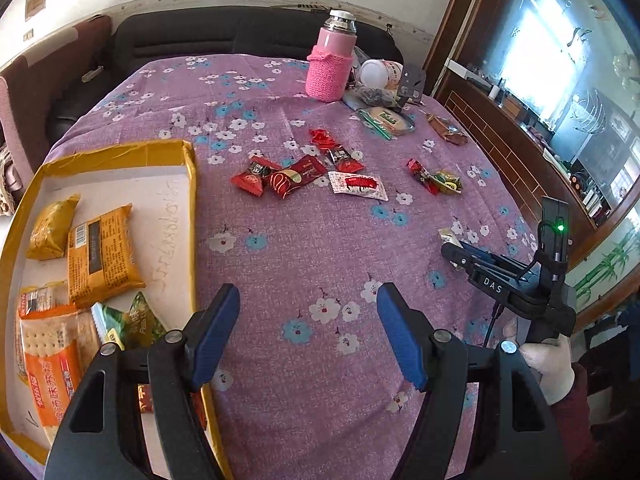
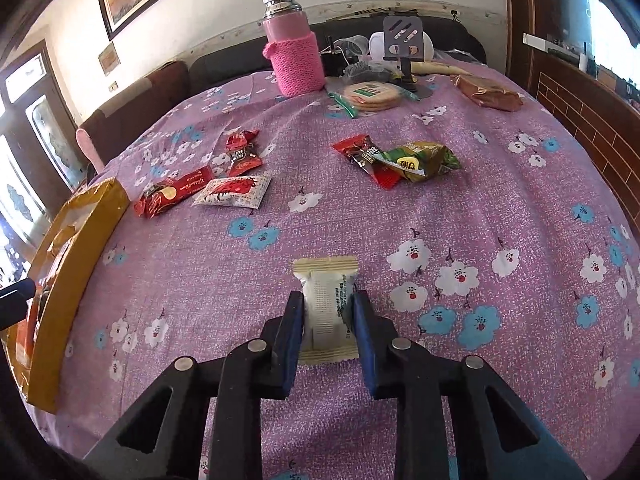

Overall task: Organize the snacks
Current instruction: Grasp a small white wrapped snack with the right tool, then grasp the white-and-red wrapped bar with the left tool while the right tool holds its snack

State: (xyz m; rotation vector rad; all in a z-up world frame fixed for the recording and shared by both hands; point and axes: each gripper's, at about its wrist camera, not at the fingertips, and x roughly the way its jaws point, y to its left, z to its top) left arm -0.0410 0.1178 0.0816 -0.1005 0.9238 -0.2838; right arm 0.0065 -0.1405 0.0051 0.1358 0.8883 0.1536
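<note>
White and cream, a small wrapped snack [image 2: 326, 312] sits between the blue pads of the right hand-held gripper [image 2: 327, 334], which is closed on its sides. It lies low over the purple flowered cloth [image 2: 400, 208] on the worktop; whether it is lifted clear I cannot tell. The step in hand looks like the pick-up of this piece. The next move likely calls for a carry leftward to the yellow-edged box [image 1: 191, 168], high enough to clear its rim, then a release among the packets [image 1: 102, 254] already inside.

Open and holding nothing, the left hand-held gripper [image 1: 308, 332] hovers beside the box's near corner.

Only the left view looks down into the box and shows its contents; the right view catches just the box's outer wall. The left view also shows the right tool from the side, with the snack nearly hidden. Only the right view shows the grip plainly. Loose red sweets [image 1: 296, 178] and a green one [image 2: 420, 160] wait mid-cloth, near a pink flask [image 2: 294, 52].
</note>
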